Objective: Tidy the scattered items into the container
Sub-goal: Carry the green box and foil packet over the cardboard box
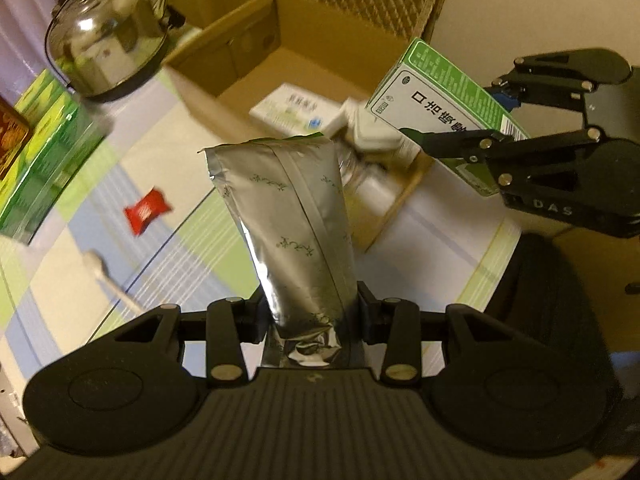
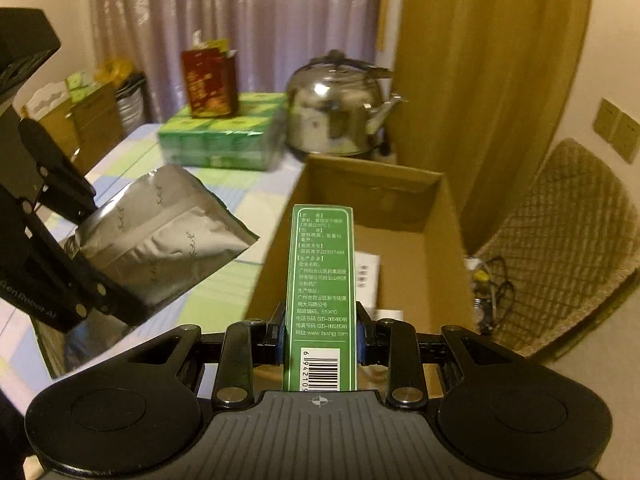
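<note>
- My left gripper (image 1: 312,312) has its fingers clenched on the lower end of a silver foil pouch (image 1: 288,216), which sticks straight out ahead of them.
- My right gripper (image 2: 320,332) grasps a green medicine box (image 2: 322,280) by its narrow sides, barcode end nearest the camera.
- The open cardboard box (image 2: 400,184) lies just ahead of my right fingers and below them; the green medicine box points over its near wall.
- From my left fingers the cardboard box sits beyond the pouch tip, with white packets (image 1: 292,110) already lying on its floor.
- A red candy wrapper (image 1: 146,210) lies on the checked worktop (image 1: 168,140), left of my left fingers.
- A white stick-like item (image 1: 108,276), blurred, lies nearer on that side.
- A steel kettle (image 2: 336,108) and a green wrapped pack (image 2: 224,136) stand on the worktop beyond the cardboard box.
</note>
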Motion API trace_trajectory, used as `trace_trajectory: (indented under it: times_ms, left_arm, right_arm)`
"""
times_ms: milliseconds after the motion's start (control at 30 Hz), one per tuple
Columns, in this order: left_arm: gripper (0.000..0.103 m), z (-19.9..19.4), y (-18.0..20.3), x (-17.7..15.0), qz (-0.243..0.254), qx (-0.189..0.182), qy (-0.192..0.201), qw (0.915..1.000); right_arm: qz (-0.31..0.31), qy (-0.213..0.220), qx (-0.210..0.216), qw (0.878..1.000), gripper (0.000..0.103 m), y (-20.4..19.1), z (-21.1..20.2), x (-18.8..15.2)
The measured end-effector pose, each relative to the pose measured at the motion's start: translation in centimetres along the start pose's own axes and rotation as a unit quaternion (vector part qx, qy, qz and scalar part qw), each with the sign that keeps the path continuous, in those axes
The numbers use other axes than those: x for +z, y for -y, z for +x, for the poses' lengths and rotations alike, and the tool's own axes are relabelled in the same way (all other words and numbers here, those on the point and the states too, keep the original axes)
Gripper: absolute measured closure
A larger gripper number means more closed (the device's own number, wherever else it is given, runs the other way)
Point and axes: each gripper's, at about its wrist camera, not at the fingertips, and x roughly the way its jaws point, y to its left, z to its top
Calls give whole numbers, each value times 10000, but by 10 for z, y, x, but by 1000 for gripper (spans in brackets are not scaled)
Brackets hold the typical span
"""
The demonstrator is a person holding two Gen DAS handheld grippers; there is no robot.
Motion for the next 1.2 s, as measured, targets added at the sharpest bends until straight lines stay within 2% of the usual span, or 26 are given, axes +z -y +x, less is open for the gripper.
trace_trajectory:
  times_ms: [300,800,1200]
  left_arm:
    - [67,18,11,42,-465,-188,200,9985]
    - [67,35,17,62,-676,-48,156,9976]
    - [67,47,15,78,-944,-216,245,9950]
  right_arm:
    - [244,-26,-195,9995,75,37,7,-2]
    - [284,-65,-210,9994,75,53,22,3]
    - [550,-110,-198,9982,75,72,51,10]
